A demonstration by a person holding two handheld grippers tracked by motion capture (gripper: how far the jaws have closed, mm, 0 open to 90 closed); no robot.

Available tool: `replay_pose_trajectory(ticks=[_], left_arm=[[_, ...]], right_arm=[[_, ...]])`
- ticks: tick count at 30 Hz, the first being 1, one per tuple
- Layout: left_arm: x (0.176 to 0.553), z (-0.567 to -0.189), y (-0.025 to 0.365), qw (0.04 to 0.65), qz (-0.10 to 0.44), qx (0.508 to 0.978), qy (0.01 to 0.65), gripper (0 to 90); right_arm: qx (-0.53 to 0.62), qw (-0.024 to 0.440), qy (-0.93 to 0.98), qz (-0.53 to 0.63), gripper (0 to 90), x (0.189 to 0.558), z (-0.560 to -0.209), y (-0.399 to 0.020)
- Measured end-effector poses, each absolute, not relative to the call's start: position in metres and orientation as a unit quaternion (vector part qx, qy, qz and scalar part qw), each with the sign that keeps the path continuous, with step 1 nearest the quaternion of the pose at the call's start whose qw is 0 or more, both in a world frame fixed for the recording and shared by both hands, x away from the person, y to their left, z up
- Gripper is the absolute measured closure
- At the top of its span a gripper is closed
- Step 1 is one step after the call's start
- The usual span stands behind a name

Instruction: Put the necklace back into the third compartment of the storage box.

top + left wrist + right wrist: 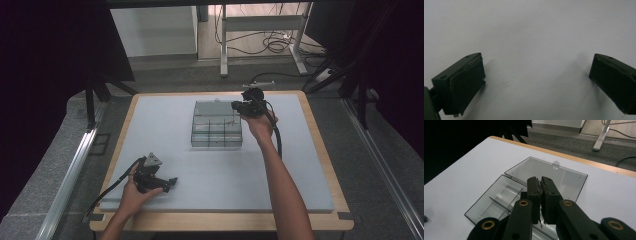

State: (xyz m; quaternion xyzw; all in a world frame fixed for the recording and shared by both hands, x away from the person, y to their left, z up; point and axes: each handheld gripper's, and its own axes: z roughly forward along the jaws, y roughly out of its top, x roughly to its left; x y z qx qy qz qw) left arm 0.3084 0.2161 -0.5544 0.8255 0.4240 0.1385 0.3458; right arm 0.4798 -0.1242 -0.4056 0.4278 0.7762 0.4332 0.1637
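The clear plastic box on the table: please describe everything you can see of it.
The clear plastic box lies open near the middle of the pale table mat. Thin walls divide its tray into compartments that look empty. Its hinged lid lies flat behind, with a small tab at the far edge. The right gripper, fingers shut, hovers over the tray.

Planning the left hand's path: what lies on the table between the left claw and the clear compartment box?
Nothing: in the high view, bare grey mat runs from the left claw to the clear compartment box.
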Motion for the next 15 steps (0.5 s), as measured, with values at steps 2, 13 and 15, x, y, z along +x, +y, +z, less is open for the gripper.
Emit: replay_pose_trajectory(ticks=[2,13,15], left_arm=[[0.308,-0.554,0.216,0.346,0.138,0.826,0.424,0.0],[0.308,-0.554,0.216,0.346,0.138,0.825,0.424,0.0],[0.308,-0.554,0.216,0.346,0.139,0.825,0.424,0.0]], right_arm=[[0.438,0.161,0.772,0.432,84.2,0.485,-0.415,-0.126],[0.462,0.146,0.763,0.428,83.9,0.491,-0.438,-0.130],[0.464,0.145,0.764,0.424,83.8,0.491,-0.443,-0.131]])
